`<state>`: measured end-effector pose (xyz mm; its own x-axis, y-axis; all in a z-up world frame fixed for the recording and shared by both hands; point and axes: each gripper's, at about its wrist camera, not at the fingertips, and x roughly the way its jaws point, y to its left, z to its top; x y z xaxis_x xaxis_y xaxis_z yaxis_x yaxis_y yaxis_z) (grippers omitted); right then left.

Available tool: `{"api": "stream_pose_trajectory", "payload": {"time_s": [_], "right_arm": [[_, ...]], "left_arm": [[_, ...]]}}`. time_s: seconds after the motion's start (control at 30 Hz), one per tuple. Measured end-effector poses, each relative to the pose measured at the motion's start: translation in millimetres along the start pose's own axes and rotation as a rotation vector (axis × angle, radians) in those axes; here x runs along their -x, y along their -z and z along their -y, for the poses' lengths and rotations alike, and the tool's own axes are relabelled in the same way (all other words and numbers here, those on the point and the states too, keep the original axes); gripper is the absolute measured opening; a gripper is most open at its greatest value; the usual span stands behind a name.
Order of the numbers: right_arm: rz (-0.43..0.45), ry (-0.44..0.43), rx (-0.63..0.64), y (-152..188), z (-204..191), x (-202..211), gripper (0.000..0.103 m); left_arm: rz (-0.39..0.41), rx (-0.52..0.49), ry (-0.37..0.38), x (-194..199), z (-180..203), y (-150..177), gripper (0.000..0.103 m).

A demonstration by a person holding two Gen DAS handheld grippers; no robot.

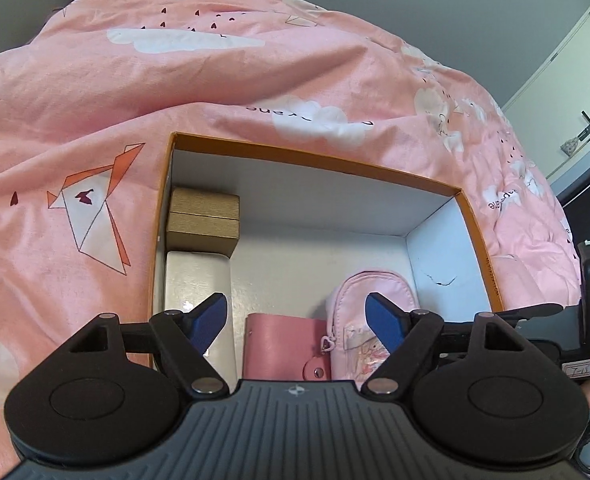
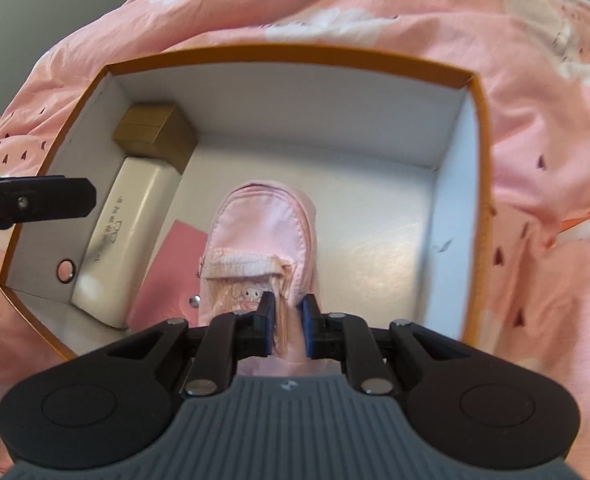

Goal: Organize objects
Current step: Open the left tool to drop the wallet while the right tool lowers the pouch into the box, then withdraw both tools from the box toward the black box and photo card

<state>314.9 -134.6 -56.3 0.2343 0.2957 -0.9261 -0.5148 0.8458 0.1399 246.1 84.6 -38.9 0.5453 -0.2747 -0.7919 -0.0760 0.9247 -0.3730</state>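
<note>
My right tongs (image 2: 287, 312) were clamped on the near end of the pale pink zip pouch (image 2: 261, 236), their blue pads (image 2: 310, 326) pinching a fold of its fabric beside the little cartoon print. The pouch lay inside the orange-rimmed cardboard box (image 2: 479, 184), long axis running away from me, its rounded far end toward the middle of the white floor.

My left tongs (image 1: 297, 322) stood wide apart with nothing between them, held above the near part of the same box; in the right wrist view one black finger of them reached in over the left wall.

Just left of the pouch lay a flat pink card holder (image 1: 285, 346) with a snap tab, its edge touching or tucked under the pouch; I could not tell which. Left of that, along the left wall, sat a cream glasses case (image 2: 129, 236) with dark lettering on its lid. Beyond the case, in the far left corner, was a small brown gift box (image 1: 203, 222), touching the case's far end. The right half of the box floor was bare.

The box itself rested on a bed, sunk into a pink duvet (image 1: 215, 72) printed with white clouds, origami birds and small dark hearts, which rose in folds all around it.
</note>
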Motion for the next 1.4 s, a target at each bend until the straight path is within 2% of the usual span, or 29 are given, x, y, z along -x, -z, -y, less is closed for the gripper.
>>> {"api": "stream_pose_trajectory", "payload": {"time_s": [0.37, 0.53, 0.73, 0.87, 1.03, 1.17, 1.4], "right_arm": [[0.006, -0.028, -0.045, -6, 0, -11, 0.014], [0.09, -0.114, -0.081, -10, 3, 24, 0.014], [0.07, -0.287, -0.132, -18, -11, 22, 0.014], [0.038, -0.269, -0.121, -20, -28, 1, 0.014], [-0.024, -0.267, -0.151, -16, -32, -23, 0.014], [-0.055, -0.3, -0.193, -13, -30, -36, 0.014], [-0.067, -0.253, -0.181, -14, -31, -45, 0.017]], "left_arm": [[0.016, -0.002, 0.029, 2, -9, 1, 0.091], [0.049, 0.003, 0.036, 9, -11, -3, 0.09], [0.078, 0.008, 0.039, 18, -12, -4, 0.086], [0.082, 0.013, 0.031, 23, -16, -3, 0.086], [0.086, 0.018, 0.031, 23, -20, -3, 0.085], [0.083, 0.01, 0.035, 22, -20, -2, 0.084], [0.077, 0.001, 0.015, 20, -16, 3, 0.083]]}}
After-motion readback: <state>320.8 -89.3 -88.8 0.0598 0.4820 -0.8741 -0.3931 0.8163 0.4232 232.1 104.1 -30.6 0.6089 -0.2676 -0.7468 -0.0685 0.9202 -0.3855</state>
